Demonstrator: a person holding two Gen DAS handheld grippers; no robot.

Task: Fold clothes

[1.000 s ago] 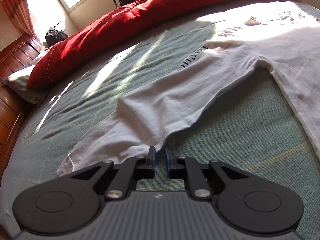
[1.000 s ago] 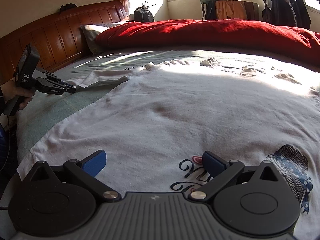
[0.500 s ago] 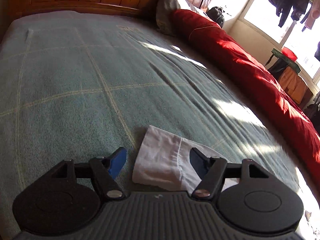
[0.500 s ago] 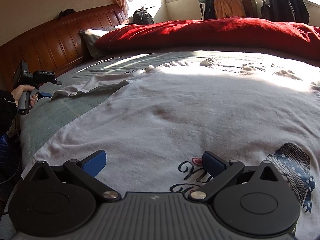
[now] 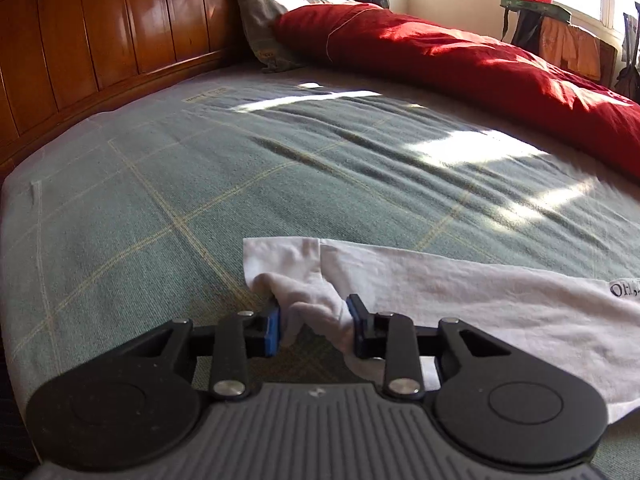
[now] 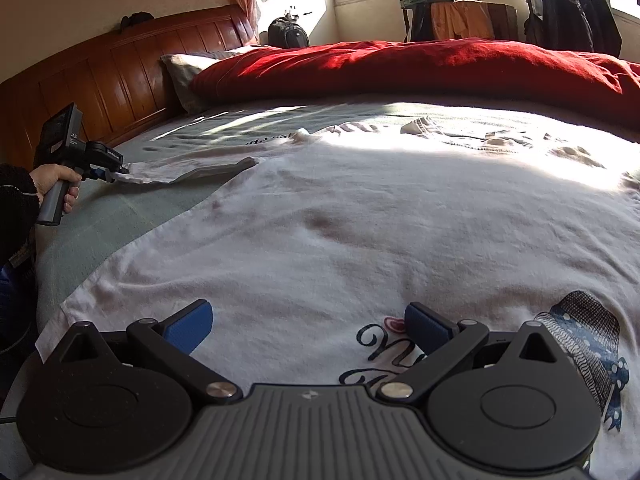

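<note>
Left wrist view: left gripper (image 5: 314,326), black with blue pads, low over a grey-green checked bedspread (image 5: 200,184). Jaws narrowed to a small gap and pinching a bunched fold of the white cotton sleeve cuff (image 5: 308,300) between them; cloth pressed against both pads. Rest of the sleeve running off to the right, flat on the bedspread, with black lettering (image 5: 624,289) near the frame edge. Beyond, a polished brown wooden headboard (image 5: 100,32), a grey pillow (image 5: 264,4) leaning against it, and a rumpled red duvet (image 5: 480,64) along the far side of the bed. Sunlit stripes across the bedspread.

Right wrist view: right gripper (image 6: 308,326) hovering low over the hem area of a white long-sleeved shirt (image 6: 360,208) spread flat on the bed. Jaws wide apart, nothing between the blue pads; possibly just clear of the cloth, though contact hard to judge from this angle. Printed cursive lettering (image 6: 376,344) and a dark netted hat figure (image 6: 588,340) on the shirt near the right finger. At far left, a hand (image 6: 56,184) in a dark sleeve holding the left gripper (image 6: 114,174) by its grip, tip at the end of the outstretched sleeve (image 6: 188,170), well apart from the right gripper. Same headboard, pillow and red duvet behind; dark jackets (image 6: 572,12) hanging by the window, a black bag (image 6: 288,32) in the corner.
</note>
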